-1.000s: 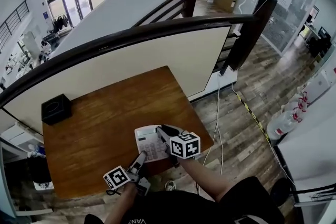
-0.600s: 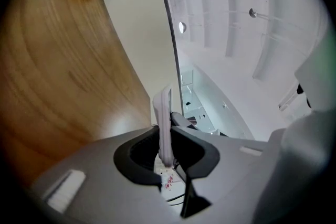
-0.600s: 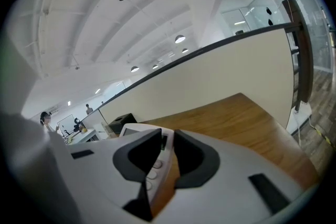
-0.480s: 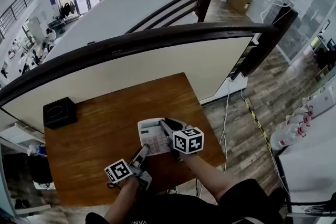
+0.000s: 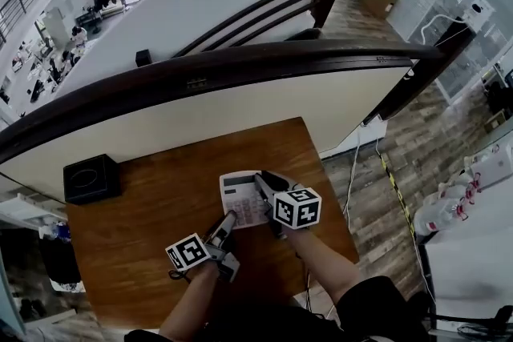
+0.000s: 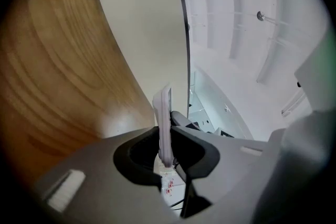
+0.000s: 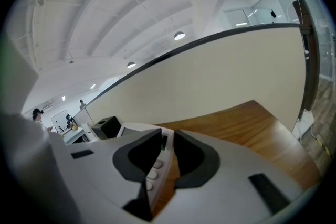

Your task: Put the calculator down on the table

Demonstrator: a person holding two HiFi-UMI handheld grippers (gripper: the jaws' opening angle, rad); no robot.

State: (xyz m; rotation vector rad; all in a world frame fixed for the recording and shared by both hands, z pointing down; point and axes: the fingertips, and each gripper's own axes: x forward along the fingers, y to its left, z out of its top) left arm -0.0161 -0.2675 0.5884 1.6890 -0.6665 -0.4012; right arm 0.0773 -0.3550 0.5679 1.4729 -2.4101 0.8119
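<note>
The pale grey, flat plastic calculator is held keys-up over the near right part of the brown wooden table. Whether its underside already touches the wood cannot be told. It is pinched at two edges. The left gripper is clamped on the near edge, with the thin body seen edge-on between its jaws. The right gripper is clamped on the right side, with the round keys showing beside one jaw. The double grip is judged to keep the slab level for a flat landing. A black square box sits at the table's far left corner, well apart. Only bare wood is seen around the calculator, so nothing is judged to stand in the way. The far edge is bounded by the cream panel under the dark curved handrail.
</note>
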